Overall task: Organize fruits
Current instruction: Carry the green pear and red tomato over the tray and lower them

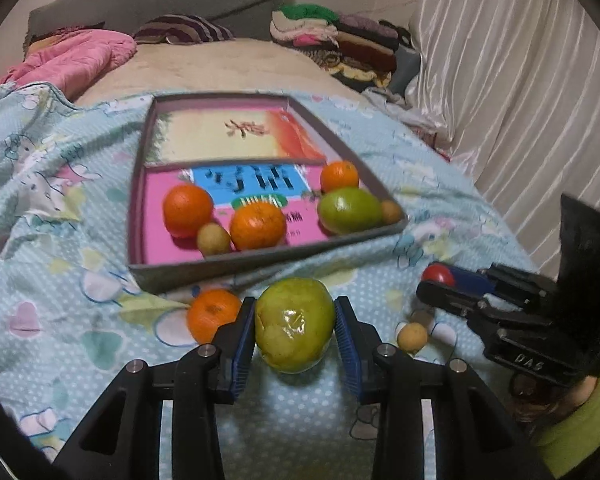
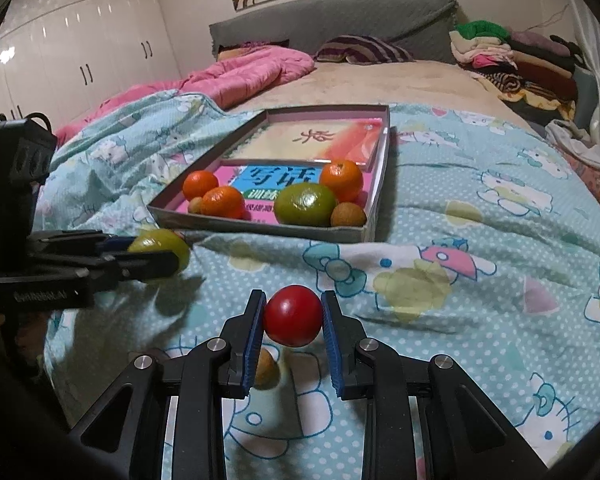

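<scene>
My left gripper point(image 1: 295, 334) is shut on a green fruit point(image 1: 295, 326), lifted a little off the blue patterned blanket point(image 1: 60, 208). My right gripper point(image 2: 293, 320) is shut on a small red fruit point(image 2: 293, 315), also held above the blanket. Ahead lies a grey shallow box point(image 1: 236, 266) lined with books; in its near end sit three oranges, a second green fruit point(image 1: 350, 210) and two small brown fruits. An orange point(image 1: 212, 314) lies loose on the blanket left of my left gripper. A small brown fruit point(image 1: 412, 337) lies to its right, and another point(image 2: 267, 368) shows under my right gripper.
The bed runs back to a grey headboard point(image 2: 332, 20). A pink quilt point(image 2: 252, 76) is bunched at the left and a pile of folded clothes point(image 2: 512, 60) sits at the back right. White wardrobes point(image 2: 80, 52) stand on the left, a curtain point(image 1: 520, 80) on the right.
</scene>
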The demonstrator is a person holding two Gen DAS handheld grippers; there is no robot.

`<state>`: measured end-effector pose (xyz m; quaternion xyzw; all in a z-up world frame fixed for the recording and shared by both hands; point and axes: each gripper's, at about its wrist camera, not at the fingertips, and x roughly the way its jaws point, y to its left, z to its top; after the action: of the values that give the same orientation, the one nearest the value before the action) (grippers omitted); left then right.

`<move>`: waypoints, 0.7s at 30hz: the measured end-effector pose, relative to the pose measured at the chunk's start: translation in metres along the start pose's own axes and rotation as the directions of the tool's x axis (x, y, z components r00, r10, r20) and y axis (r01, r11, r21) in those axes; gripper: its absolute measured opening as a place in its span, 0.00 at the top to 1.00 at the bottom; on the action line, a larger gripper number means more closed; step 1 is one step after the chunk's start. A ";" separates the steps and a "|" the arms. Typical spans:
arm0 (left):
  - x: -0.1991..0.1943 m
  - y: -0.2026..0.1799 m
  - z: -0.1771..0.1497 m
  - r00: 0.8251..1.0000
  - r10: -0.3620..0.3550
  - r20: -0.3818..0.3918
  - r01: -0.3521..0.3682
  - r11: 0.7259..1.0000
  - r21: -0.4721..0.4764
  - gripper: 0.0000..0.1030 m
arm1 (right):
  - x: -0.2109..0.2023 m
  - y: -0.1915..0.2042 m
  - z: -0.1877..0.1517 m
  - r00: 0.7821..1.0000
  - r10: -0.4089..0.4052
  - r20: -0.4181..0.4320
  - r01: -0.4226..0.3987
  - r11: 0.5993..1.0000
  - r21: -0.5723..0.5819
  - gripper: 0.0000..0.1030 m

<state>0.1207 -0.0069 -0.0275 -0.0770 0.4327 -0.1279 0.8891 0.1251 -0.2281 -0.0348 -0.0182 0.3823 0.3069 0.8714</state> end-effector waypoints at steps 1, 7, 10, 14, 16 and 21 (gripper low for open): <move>-0.005 0.003 0.002 1.000 0.003 0.015 -0.003 1.000 -0.008 0.63 | -0.001 0.000 0.001 1.000 0.003 0.004 -0.003 1.000 0.001 0.72; -0.028 0.028 0.020 0.996 0.037 0.087 -0.031 0.997 -0.064 0.63 | -0.005 -0.001 0.006 1.000 0.004 0.025 -0.005 1.000 0.011 0.72; -0.030 0.043 0.028 0.993 0.068 0.100 -0.059 0.994 -0.091 0.63 | -0.007 -0.002 0.014 0.999 0.002 0.039 -0.002 1.000 0.009 0.72; -0.024 0.051 0.038 0.990 0.103 0.099 -0.093 0.991 -0.098 0.63 | -0.005 -0.003 0.030 0.998 -0.010 0.057 0.011 1.000 -0.010 0.72; -0.016 0.053 0.039 0.991 0.105 0.085 -0.097 0.991 -0.093 0.63 | -0.003 -0.003 0.039 0.998 -0.014 0.066 0.015 1.000 -0.016 0.72; 0.000 0.055 0.036 0.991 0.120 0.051 -0.115 0.989 -0.088 0.63 | 0.003 -0.008 0.055 0.997 -0.024 0.076 0.026 0.999 -0.022 0.72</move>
<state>0.1575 0.0468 -0.0189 -0.0927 0.4164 -0.0545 0.9028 0.1665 -0.2183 0.0004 -0.0213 0.3449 0.3010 0.8888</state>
